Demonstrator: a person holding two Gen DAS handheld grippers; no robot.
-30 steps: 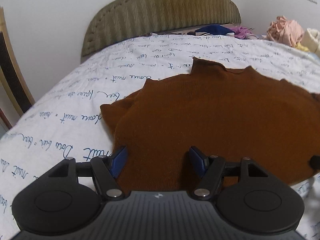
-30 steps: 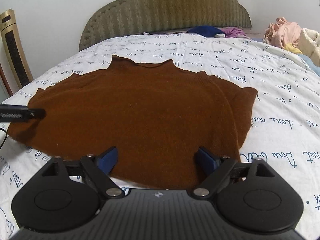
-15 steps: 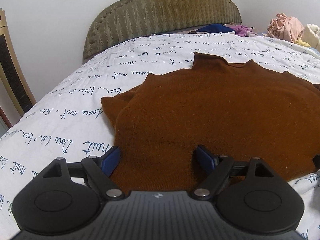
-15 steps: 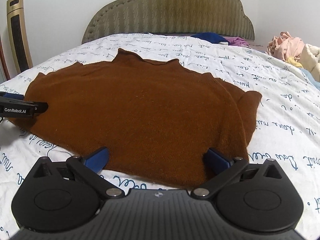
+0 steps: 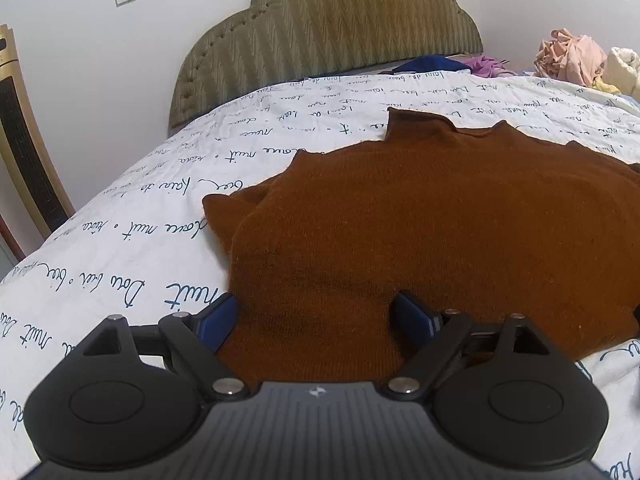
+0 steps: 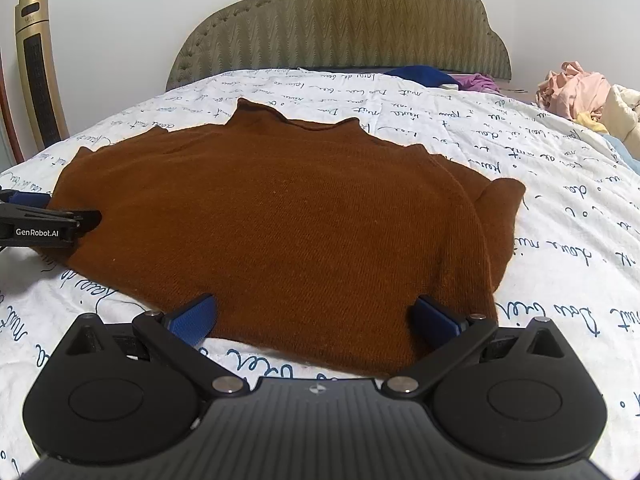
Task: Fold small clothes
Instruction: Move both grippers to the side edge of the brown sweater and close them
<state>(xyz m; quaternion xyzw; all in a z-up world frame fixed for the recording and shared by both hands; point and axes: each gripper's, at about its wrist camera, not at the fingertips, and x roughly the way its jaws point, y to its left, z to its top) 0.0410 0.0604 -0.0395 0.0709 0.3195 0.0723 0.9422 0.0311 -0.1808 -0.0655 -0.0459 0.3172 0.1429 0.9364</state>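
Note:
A brown knit sweater (image 5: 440, 216) lies flat on the bed, collar toward the headboard, both sleeves folded in over its sides. It also shows in the right wrist view (image 6: 280, 216). My left gripper (image 5: 316, 316) is open, its blue pads straddling the sweater's near left hem corner. My right gripper (image 6: 314, 318) is open, its pads over the near right hem. The left gripper also shows from the side in the right wrist view (image 6: 44, 220), at the sweater's left edge.
The bed has a white quilt (image 5: 140, 216) printed with script and an olive padded headboard (image 6: 340, 24). Blue and purple clothes (image 6: 444, 78) lie by the headboard. A pile of pink and cream laundry (image 6: 588, 96) sits at the far right. A gold tower fan (image 6: 38, 68) stands left.
Both grippers have pulled back and lowered toward the near hem. The right gripper's fingers have spread wider. The sweater has not moved.

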